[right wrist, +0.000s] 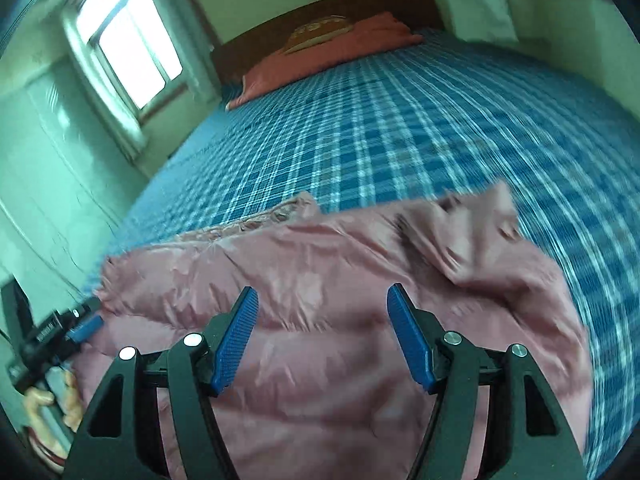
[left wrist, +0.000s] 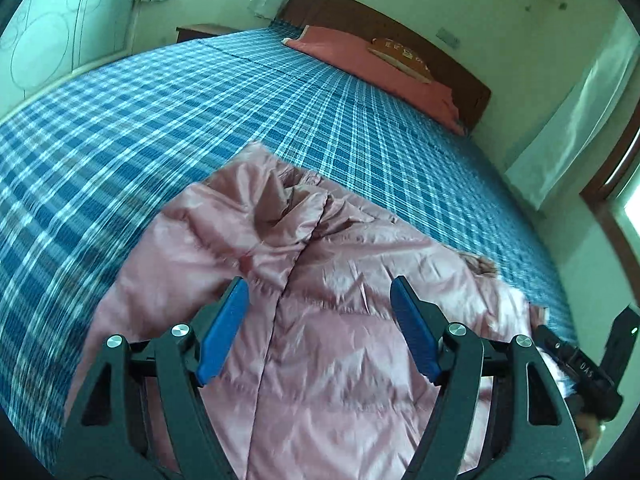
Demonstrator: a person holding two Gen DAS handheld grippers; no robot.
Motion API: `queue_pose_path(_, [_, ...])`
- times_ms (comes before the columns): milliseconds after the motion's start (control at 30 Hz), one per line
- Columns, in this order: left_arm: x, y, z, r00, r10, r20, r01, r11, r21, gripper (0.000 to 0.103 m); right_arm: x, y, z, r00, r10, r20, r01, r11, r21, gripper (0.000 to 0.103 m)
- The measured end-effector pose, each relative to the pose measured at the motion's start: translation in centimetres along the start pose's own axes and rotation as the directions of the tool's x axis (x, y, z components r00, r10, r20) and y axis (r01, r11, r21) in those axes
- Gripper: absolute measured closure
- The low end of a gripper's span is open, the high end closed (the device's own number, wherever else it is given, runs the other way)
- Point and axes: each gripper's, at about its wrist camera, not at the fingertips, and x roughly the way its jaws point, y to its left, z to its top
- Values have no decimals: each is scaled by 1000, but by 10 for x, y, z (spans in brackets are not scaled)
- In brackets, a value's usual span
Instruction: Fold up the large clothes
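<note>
Both hand-held grippers hang with jaws apart over a pink padded jacket on the bed, nothing between the pads.

The pink jacket [left wrist: 320,320] lies rumpled on the blue plaid bed [left wrist: 160,120], at its near edge, far from the red pillow [left wrist: 380,64]. The left hand-held gripper [left wrist: 320,312] and the right hand-held gripper [right wrist: 322,324] are both empty, jaws spread. For a clean fold, I judge each should pinch 1 outer edge through both layers, lift together, keep the fabric taut and lay it over evenly, smoothing the bunched part [right wrist: 472,232] first.
</note>
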Motion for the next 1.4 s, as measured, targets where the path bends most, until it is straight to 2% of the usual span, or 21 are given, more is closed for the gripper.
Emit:
queue_pose_path(133, [27, -2, 5, 998, 61, -9, -61, 998, 24, 30, 39, 7, 12, 998, -50, -27, 48, 998, -50, 37])
queue_pose_path(267, [53, -1, 8, 995, 96, -30, -95, 995, 25, 29, 69, 2, 14, 995, -68, -70, 65, 997, -42, 37])
queue_pose_path(433, [57, -8, 14, 992, 116, -41, -114, 992, 53, 28, 67, 1, 24, 995, -56, -81, 54, 998, -26, 37])
queue_pose_path(500, [46, -4, 20, 997, 77, -3, -77, 997, 27, 28, 55, -5, 31, 998, -38, -46, 39, 999, 4, 37])
queue_pose_path(567, [43, 3, 27, 997, 78, 24, -78, 997, 13, 27, 51, -15, 35, 997, -74, -28, 74, 997, 14, 37])
queue_pose_path(633, [54, 16, 34, 996, 92, 2, -92, 995, -26, 27, 61, -29, 37, 992, -111, -54, 113, 993, 41, 37])
queue_pose_path(733, [74, 29, 35, 995, 80, -51, -84, 994, -74, 28, 78, -46, 34, 992, -77, -98, 87, 991, 103, 36])
queue_pose_path(933, [93, 16, 31, 989, 136, -64, -134, 991, 30, 20, 83, -45, 33, 993, -87, -83, 94, 991, 90, 34])
queue_pose_path(1033, [81, 18, 36, 991, 117, -59, -116, 993, 14, 20, 69, -48, 36, 994, -85, -73, 93, 989, 116, 34])
queue_pose_path(1233, [24, 47, 37, 999, 32, -24, -35, 987, -156, 20, -1, -63, 20, 994, -104, -25, 106, 986, 127, 34])
queue_pose_path(1400, [-41, 76, 6, 997, 65, 32, -57, 977, -204, 20, -64, -92, -18, 993, -120, -5, 118, 975, 186, 34])
